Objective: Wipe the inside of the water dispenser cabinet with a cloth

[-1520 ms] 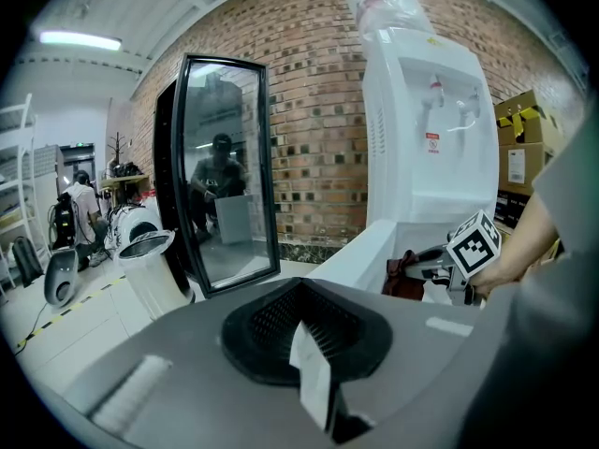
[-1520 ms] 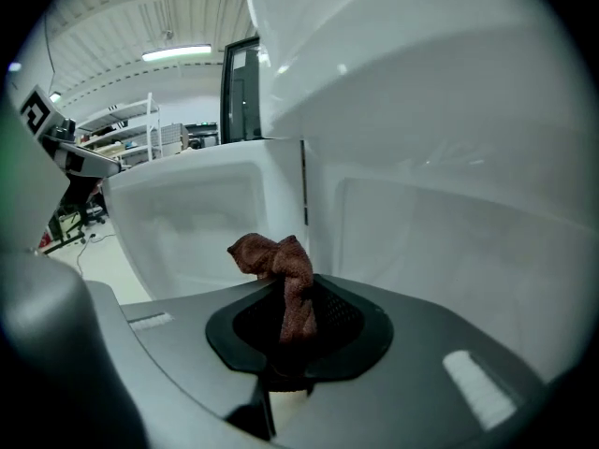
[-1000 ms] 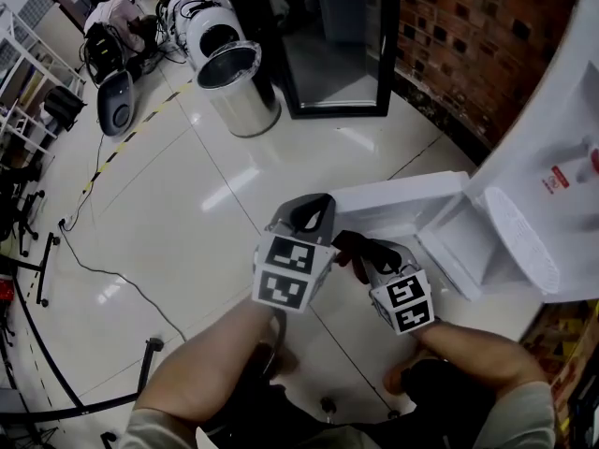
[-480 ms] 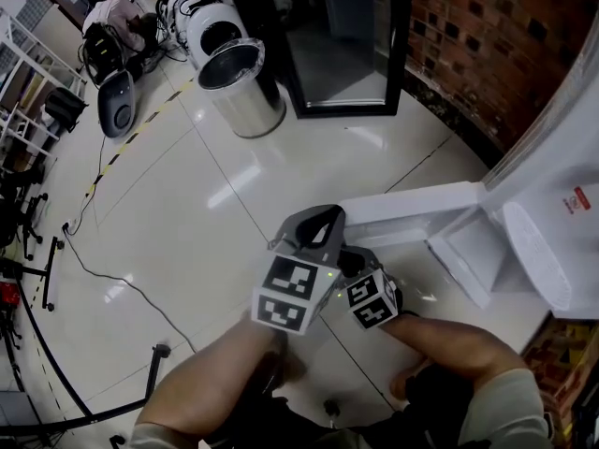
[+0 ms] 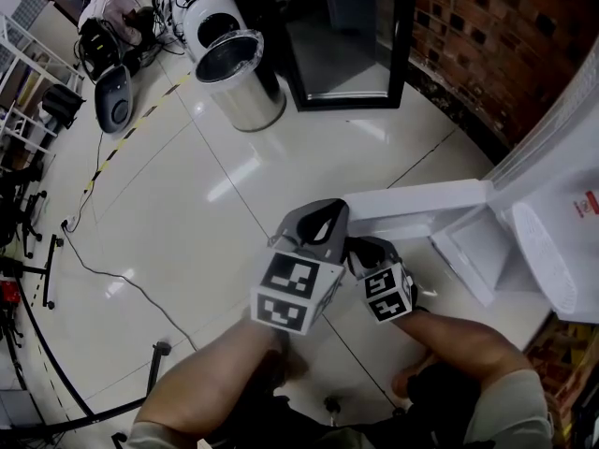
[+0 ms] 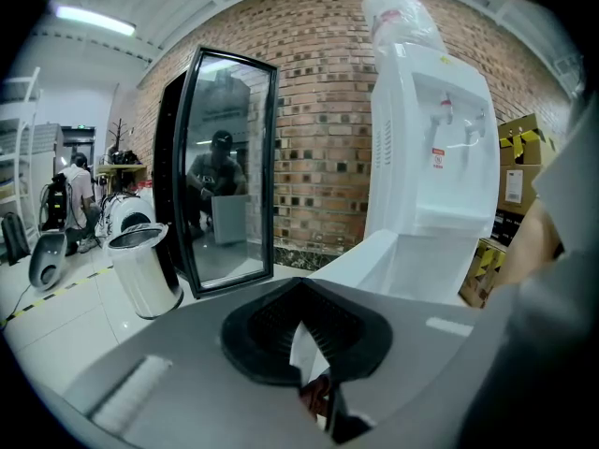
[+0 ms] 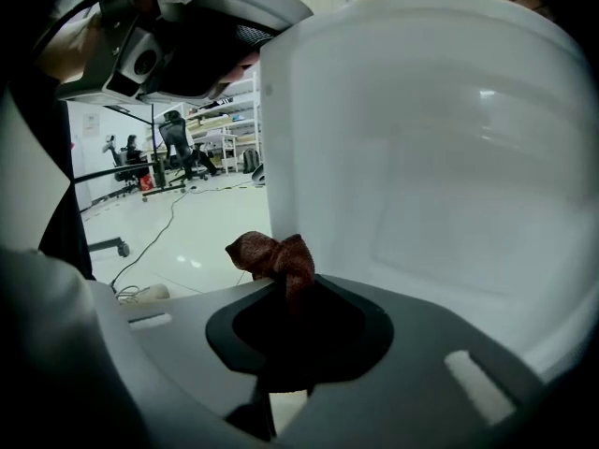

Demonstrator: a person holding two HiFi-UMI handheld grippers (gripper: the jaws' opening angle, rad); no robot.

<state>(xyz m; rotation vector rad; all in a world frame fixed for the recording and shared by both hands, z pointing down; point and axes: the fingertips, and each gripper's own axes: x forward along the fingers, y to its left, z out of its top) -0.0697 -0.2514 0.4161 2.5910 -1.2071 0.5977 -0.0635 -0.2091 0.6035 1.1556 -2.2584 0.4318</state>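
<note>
Right tongs (image 7: 285, 293) — lower, with cloth (image 7: 271, 253)

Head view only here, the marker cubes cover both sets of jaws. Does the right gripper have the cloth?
Observer: Yes. In the right gripper view, the right gripper is shut on a bunched reddish-brown cloth.
Operator: And the left?
Observer: The left gripper has its jaws together, with no cloth in them.
Operator: What is the right one facing?
Observer: A plain white panel fills most of its view, close ahead. I cannot tell whether it is the door or a cabinet wall.
</note>
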